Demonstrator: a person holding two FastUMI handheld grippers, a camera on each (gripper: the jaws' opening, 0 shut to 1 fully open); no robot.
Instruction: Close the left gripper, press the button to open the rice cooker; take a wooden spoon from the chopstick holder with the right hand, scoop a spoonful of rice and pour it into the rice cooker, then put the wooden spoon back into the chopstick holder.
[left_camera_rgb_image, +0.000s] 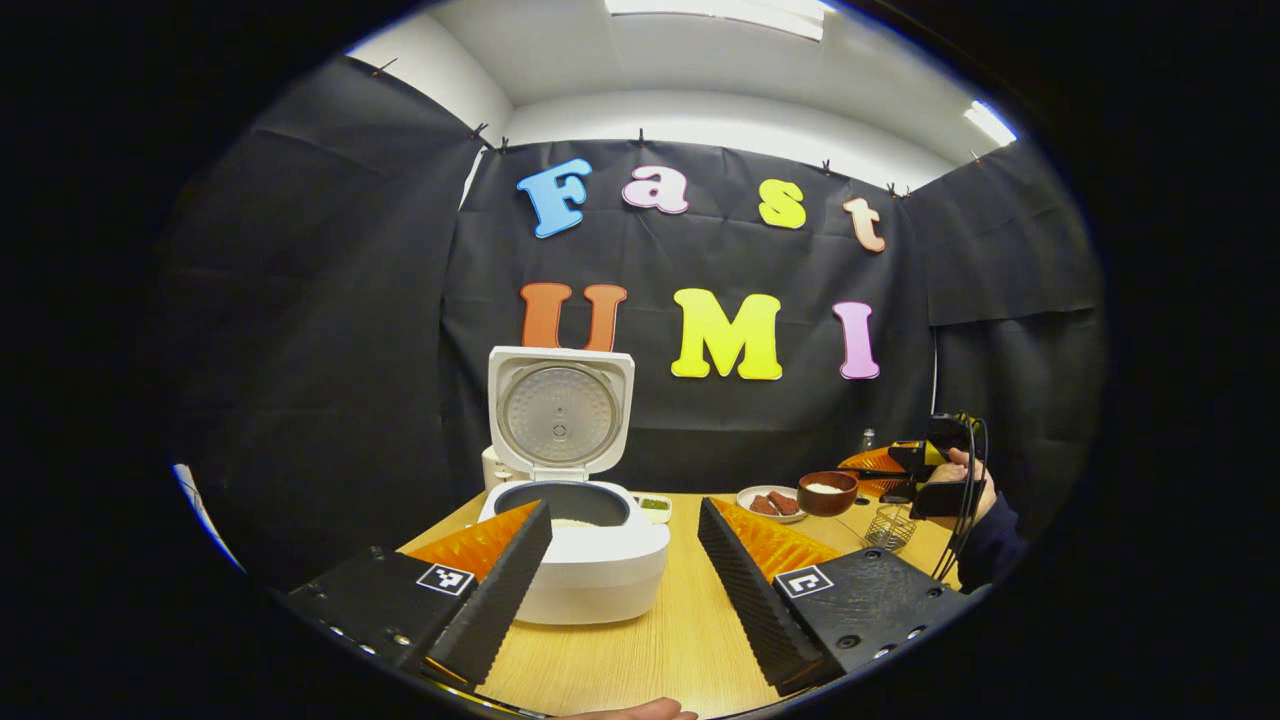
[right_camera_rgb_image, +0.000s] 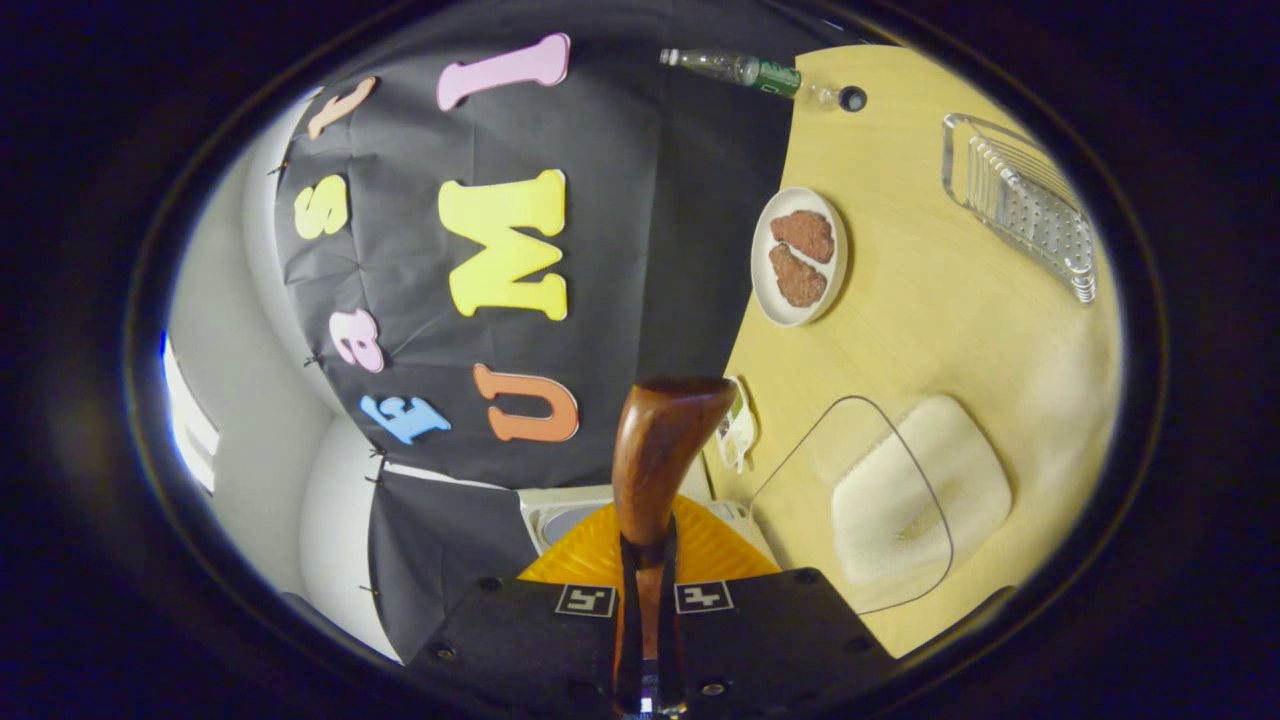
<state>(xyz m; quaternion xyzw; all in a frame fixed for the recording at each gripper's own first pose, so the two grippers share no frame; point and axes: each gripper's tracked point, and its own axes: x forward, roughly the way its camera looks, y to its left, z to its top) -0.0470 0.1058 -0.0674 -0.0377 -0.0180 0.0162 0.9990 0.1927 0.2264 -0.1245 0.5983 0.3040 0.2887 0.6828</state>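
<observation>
Booth: black cloth walls, white ceiling with strip lights above.

Table (left_camera_rgb_image: 690, 600): pale wood-grain top.

Rice cooker (left_camera_rgb_image: 585, 560): white, lid up, pot showing rice; it stands between my left gripper's (left_camera_rgb_image: 625, 550) fingers, which I hold spread wide with nothing in them.

Right gripper (right_camera_rgb_image: 645, 560): I clench it on the wooden spoon (right_camera_rgb_image: 655, 460), both fingers pressing the handle. The view is tipped sideways. In the left gripper view I hold it above a wire holder (left_camera_rgb_image: 888, 526).

Also on the table: brown bowl (left_camera_rgb_image: 828, 492) of rice, plate (right_camera_rgb_image: 798, 257) with two brown pieces, bottle (right_camera_rgb_image: 745, 70) at the wall, clear ridged tray (right_camera_rgb_image: 1020, 205).
</observation>
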